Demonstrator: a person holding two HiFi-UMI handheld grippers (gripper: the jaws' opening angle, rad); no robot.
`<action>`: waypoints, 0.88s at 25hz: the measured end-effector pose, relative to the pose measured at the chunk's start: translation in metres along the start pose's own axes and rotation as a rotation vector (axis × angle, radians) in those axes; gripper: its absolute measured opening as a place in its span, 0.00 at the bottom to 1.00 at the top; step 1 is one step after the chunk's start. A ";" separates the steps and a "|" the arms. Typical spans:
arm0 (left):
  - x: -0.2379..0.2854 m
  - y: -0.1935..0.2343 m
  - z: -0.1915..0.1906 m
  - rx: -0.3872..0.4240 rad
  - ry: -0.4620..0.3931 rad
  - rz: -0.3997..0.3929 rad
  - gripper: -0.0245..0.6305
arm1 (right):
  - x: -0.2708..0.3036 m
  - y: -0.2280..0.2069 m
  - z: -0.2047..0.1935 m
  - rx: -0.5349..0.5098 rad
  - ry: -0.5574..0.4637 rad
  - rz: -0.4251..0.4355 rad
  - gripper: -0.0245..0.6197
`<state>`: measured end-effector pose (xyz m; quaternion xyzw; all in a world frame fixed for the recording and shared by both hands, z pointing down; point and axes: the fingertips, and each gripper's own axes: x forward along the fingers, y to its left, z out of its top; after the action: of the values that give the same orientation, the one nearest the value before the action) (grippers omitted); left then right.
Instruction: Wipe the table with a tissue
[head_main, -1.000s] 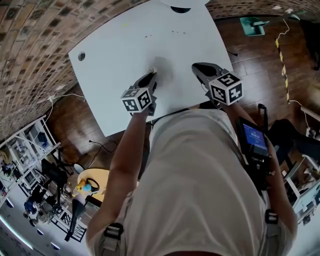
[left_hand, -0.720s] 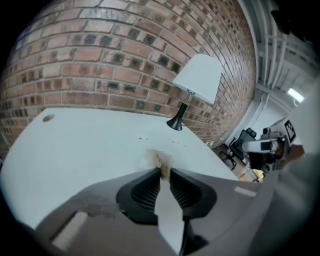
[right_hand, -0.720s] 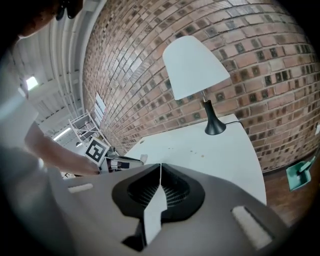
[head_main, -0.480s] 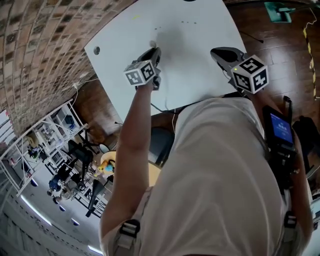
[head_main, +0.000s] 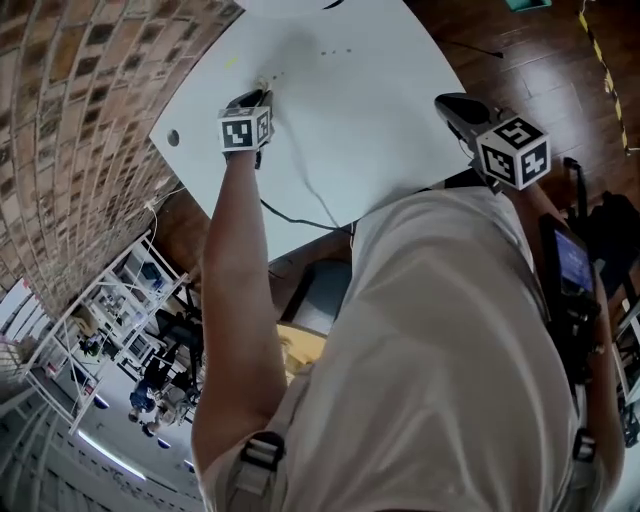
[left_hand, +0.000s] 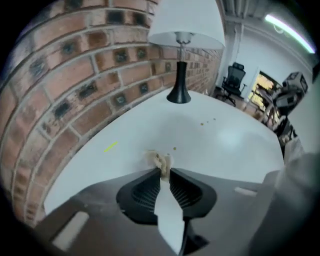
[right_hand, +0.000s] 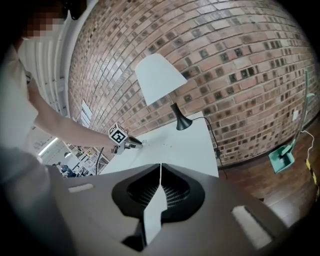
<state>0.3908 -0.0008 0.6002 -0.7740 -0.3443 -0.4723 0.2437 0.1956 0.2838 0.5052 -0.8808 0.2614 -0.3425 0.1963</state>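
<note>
Your left gripper (left_hand: 161, 173) pinches a small crumpled beige tissue (left_hand: 160, 161) on the white worktop (left_hand: 230, 145) in its jaws — your right gripper (right_hand: 160, 169) has its jaws closed, empty.

The table (head_main: 380, 130) stands beside the brick wall (head_main: 70, 120), which runs along its left side. A lamp (left_hand: 182, 55) stands on the table's far end. The left gripper (left_hand: 163, 170) is over the far left part, near the wall, with a tissue (left_hand: 160, 161) between its jaws, touching the top. Specks (left_hand: 207, 121) lie beyond the tissue, toward the lamp. The right gripper (head_main: 447, 100) is at the table's right edge, well apart from the left one.
</note>
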 end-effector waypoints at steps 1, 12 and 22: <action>0.003 0.004 0.001 0.076 0.048 0.003 0.14 | -0.003 -0.003 -0.003 0.014 0.000 -0.007 0.06; 0.031 0.020 -0.010 0.410 0.315 0.016 0.14 | -0.004 -0.020 -0.004 0.075 -0.019 -0.022 0.06; 0.037 0.001 0.000 0.455 0.285 0.009 0.14 | 0.002 -0.015 -0.005 0.082 -0.008 -0.014 0.06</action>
<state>0.4035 0.0095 0.6331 -0.6265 -0.4002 -0.4858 0.4596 0.1980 0.2940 0.5178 -0.8751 0.2403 -0.3508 0.2312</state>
